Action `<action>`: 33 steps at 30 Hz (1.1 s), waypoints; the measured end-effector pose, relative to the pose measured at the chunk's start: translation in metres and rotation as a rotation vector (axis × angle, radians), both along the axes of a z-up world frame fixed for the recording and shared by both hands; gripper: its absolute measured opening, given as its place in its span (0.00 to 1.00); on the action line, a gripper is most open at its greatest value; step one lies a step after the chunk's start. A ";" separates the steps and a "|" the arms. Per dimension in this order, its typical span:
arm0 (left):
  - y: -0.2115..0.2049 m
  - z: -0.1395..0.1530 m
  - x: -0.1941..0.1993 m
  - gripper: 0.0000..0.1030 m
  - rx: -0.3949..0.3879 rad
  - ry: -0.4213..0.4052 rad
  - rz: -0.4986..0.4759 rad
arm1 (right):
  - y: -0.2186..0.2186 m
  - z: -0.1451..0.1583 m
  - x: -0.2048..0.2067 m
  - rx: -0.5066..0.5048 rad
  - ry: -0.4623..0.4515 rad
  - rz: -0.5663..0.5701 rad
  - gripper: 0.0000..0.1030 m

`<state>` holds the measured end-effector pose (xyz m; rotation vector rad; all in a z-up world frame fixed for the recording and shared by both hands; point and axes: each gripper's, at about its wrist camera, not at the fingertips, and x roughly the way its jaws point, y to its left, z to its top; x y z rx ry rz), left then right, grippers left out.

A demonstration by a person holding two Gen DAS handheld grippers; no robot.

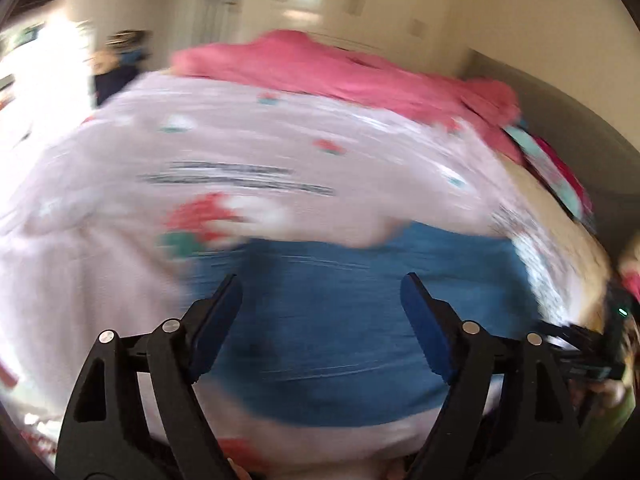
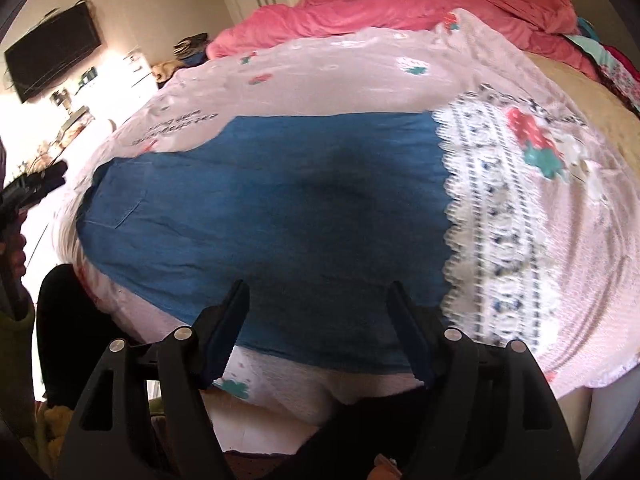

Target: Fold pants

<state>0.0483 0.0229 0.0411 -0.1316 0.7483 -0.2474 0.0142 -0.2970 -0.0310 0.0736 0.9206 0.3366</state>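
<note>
The blue denim pants [image 2: 280, 208] lie flat on a pink printed bedsheet [image 2: 360, 72], folded into a wide band with a back pocket showing at the left. My right gripper [image 2: 318, 292] is open and empty, hovering over the pants' near edge. In the blurred left wrist view the pants [image 1: 340, 320] fill the lower middle, and my left gripper [image 1: 320, 288] is open and empty just above them. The left gripper also shows at the far left of the right wrist view [image 2: 36, 188].
A pink blanket [image 2: 400, 12] is bunched along the far side of the bed. Colourful clothes [image 2: 616, 68] lie at the far right. A wall television [image 2: 52, 52] and a cluttered white dresser [image 2: 120, 76] stand left. The bed's edge is just below my grippers.
</note>
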 end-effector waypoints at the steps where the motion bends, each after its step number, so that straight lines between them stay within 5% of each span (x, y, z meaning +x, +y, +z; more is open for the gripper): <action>1: -0.021 -0.005 0.007 0.72 -0.004 0.024 -0.058 | 0.003 -0.003 0.001 -0.022 0.010 0.002 0.68; 5: -0.077 -0.030 0.025 0.72 0.034 0.076 -0.184 | 0.008 -0.013 -0.002 -0.080 0.041 0.005 0.68; 9: -0.097 -0.073 0.033 0.73 0.090 0.196 -0.212 | 0.002 -0.018 -0.005 -0.068 0.052 0.009 0.68; 15: -0.096 -0.091 0.025 0.76 0.120 0.182 -0.233 | 0.002 -0.022 -0.008 -0.059 0.048 0.025 0.76; 22: -0.086 -0.047 0.034 0.79 -0.043 0.171 -0.283 | -0.025 0.010 -0.012 -0.008 -0.075 -0.069 0.76; 25: -0.087 -0.029 0.059 0.79 -0.019 0.136 -0.279 | -0.052 0.021 -0.001 0.034 -0.083 -0.135 0.76; 33: -0.102 -0.039 0.142 0.77 -0.020 0.215 -0.296 | -0.112 0.032 0.044 0.041 -0.079 -0.262 0.76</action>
